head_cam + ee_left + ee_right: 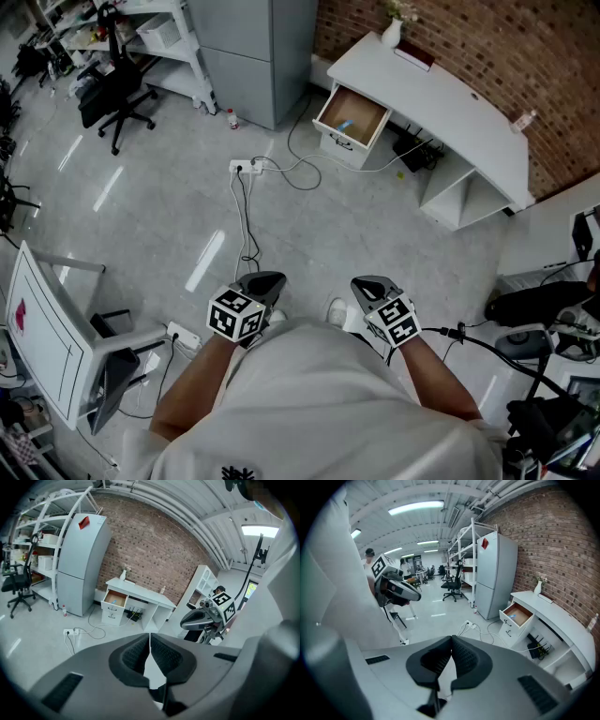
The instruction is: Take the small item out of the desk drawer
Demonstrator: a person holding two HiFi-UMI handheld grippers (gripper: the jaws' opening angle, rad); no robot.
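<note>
1. Claws first: the left claw [261, 284] and the right claw [372, 287] are both closed on nothing and held low, near the person's body. If either one arrives at the drawer shut like this, it will most likely shove the item instead of taking it.
2. A small blue item [344, 124] lies inside the open drawer [352, 117] of the white worktop [441, 94], far across the floor and well apart from both claws. It is too small to tell what it is. It looks flat, so a hasty pinch could slide it into a corner or toward the back of the drawer.
3. A power strip [246, 167] and loose cables [248, 211] lie on the floor between the person and the drawer. Walking straight ahead risks a snagged foot or a yanked plug.
4. The drawer is pulled out, and a knock on its front from a claw would probably push it shut over the item.
5. A white vase [391, 34] stands on the worktop just beyond the drawer. Reaching too far in, or swinging an arm wide, could tip it.
</note>
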